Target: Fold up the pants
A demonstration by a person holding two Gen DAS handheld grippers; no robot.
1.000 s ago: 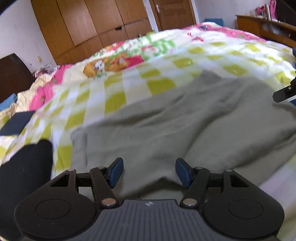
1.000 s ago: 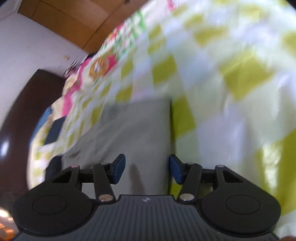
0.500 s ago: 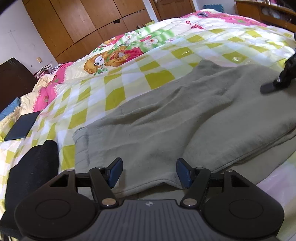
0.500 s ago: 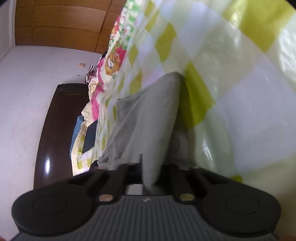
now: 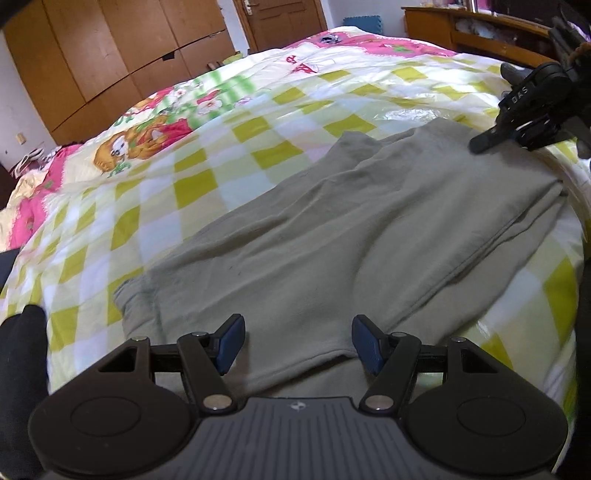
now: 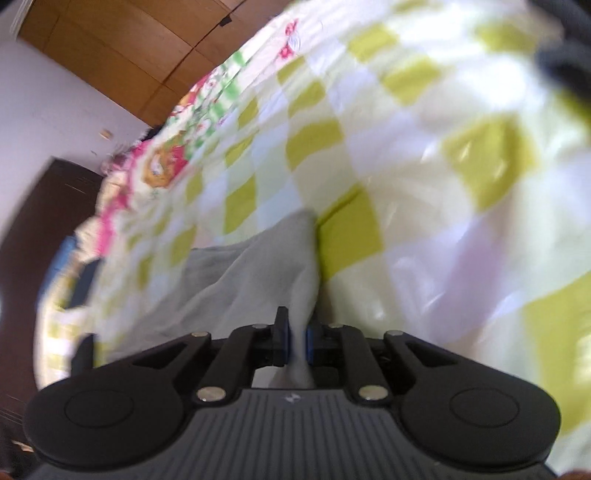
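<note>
Grey-green pants (image 5: 332, 229) lie spread across a checked yellow and white quilt (image 5: 192, 184). My left gripper (image 5: 297, 341) hovers open over their near hem, nothing between its blue pads. In the left wrist view my right gripper (image 5: 480, 142) reaches onto the pants' far right end. In the right wrist view my right gripper (image 6: 297, 341) has a pinched fold of the pants (image 6: 258, 266) between its pads. Its jaws are opening slightly, with the cloth still between them. That view is blurred.
A black cloth item (image 5: 18, 369) lies at the bed's near left. Wooden wardrobes (image 5: 110, 55) and a door stand behind the bed, and a wooden shelf (image 5: 461, 26) is at the far right. A dark headboard (image 6: 37, 221) sits at the left.
My right gripper went from open beside the pants' edge to closed on a fold of it, and it lifted. My left gripper stayed open and shifted, so more of the pants shows.
</note>
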